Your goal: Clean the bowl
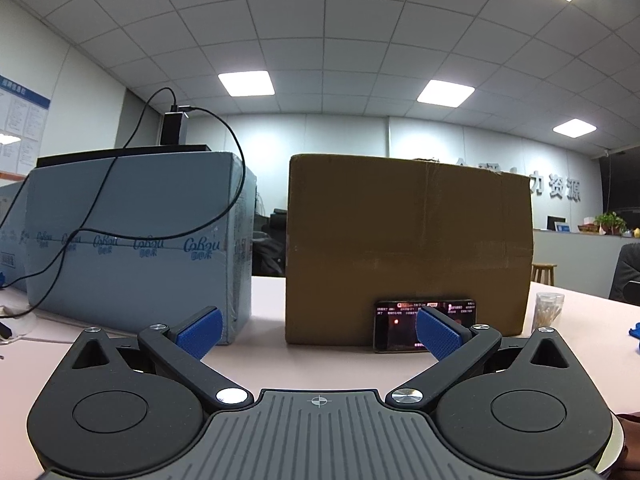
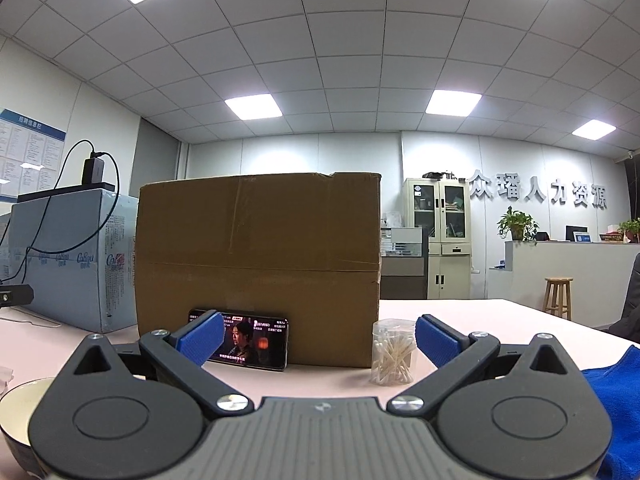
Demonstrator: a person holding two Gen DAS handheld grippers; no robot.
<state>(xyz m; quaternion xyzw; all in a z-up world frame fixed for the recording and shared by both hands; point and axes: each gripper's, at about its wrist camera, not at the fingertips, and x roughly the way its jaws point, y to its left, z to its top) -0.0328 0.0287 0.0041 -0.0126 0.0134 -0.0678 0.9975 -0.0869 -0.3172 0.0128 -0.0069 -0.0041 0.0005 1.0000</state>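
Observation:
The bowl (image 2: 20, 404), white inside with a dark outer wall, sits on the pink table at the lower left of the right wrist view, partly hidden behind my right gripper's body. A blue cloth (image 2: 616, 408) lies at the lower right, beside that gripper. My right gripper (image 2: 319, 340) is open and empty, level above the table. My left gripper (image 1: 318, 334) is open and empty too. A pale rim (image 1: 618, 444) that may be the bowl's shows at the lower right of the left wrist view; a bit of blue cloth (image 1: 636, 332) lies at its right edge.
A brown cardboard box (image 2: 258, 264) stands ahead with a phone (image 2: 256, 340) propped against it, also showing in the left wrist view (image 1: 394, 330). A clear jar of cotton swabs (image 2: 392, 354) stands to the box's right. A blue carton (image 1: 136, 240) with a cabled charger stands left.

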